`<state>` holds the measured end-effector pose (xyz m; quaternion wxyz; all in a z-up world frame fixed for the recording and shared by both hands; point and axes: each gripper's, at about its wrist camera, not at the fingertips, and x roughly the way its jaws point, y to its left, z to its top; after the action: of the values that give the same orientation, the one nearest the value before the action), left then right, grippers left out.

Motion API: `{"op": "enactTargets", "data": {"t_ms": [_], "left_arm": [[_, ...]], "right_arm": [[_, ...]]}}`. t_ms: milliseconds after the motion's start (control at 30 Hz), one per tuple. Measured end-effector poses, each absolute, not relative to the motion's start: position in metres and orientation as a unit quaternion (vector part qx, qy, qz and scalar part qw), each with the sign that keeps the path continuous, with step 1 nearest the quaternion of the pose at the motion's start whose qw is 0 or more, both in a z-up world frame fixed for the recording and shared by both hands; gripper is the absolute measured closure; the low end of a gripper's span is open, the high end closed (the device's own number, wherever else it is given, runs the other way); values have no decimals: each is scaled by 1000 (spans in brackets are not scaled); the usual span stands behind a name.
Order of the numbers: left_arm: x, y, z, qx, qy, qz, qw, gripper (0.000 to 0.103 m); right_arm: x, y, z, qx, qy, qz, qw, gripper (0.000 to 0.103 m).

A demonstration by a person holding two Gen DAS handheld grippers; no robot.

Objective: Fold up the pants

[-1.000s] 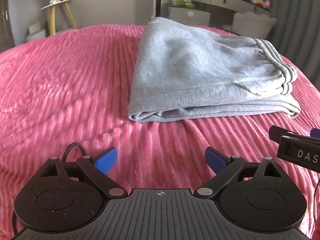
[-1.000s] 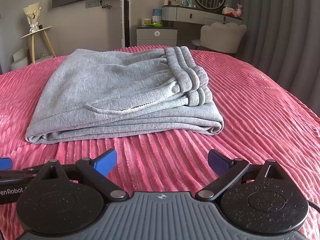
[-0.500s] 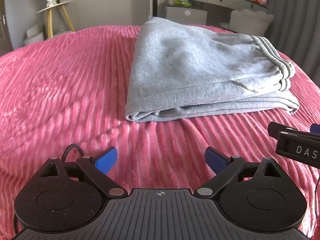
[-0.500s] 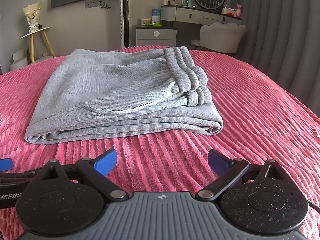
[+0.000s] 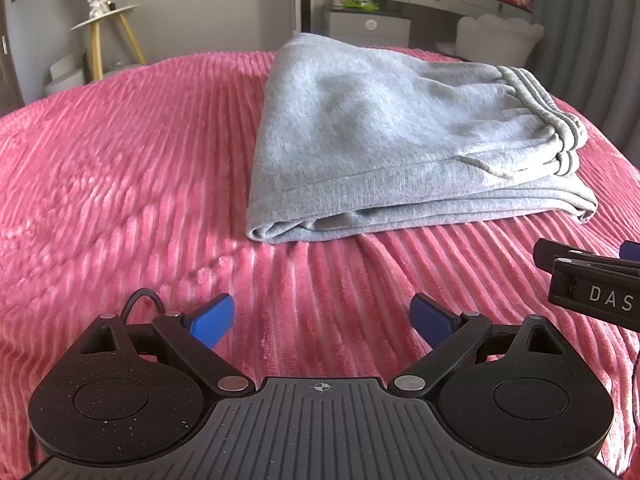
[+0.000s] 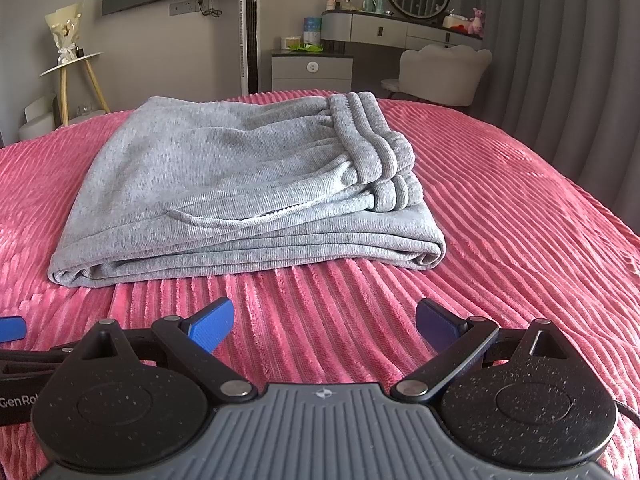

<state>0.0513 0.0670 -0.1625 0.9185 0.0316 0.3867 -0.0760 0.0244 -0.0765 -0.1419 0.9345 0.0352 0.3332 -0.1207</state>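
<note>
Mid-bed, toward far edge: grey pants [image 6: 240, 188] lie folded in compact stack, waistband on top. Left gripper [image 5: 322, 316] and right gripper [image 6: 324, 322]: fingers wide, empty, short of stack. Folding looks done; little left.

Side-by-side low wrist views, both facing folded pants [image 5: 400, 152]
</note>
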Motion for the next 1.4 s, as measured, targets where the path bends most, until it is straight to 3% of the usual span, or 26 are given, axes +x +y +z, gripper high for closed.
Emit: {"op": "enactTargets", "data": {"t_ms": [1400], "left_arm": [[53,62,-166,36,395,-94,913,5]], "right_arm": [[28,-79,-146,30,340,-119,933,5]]}}
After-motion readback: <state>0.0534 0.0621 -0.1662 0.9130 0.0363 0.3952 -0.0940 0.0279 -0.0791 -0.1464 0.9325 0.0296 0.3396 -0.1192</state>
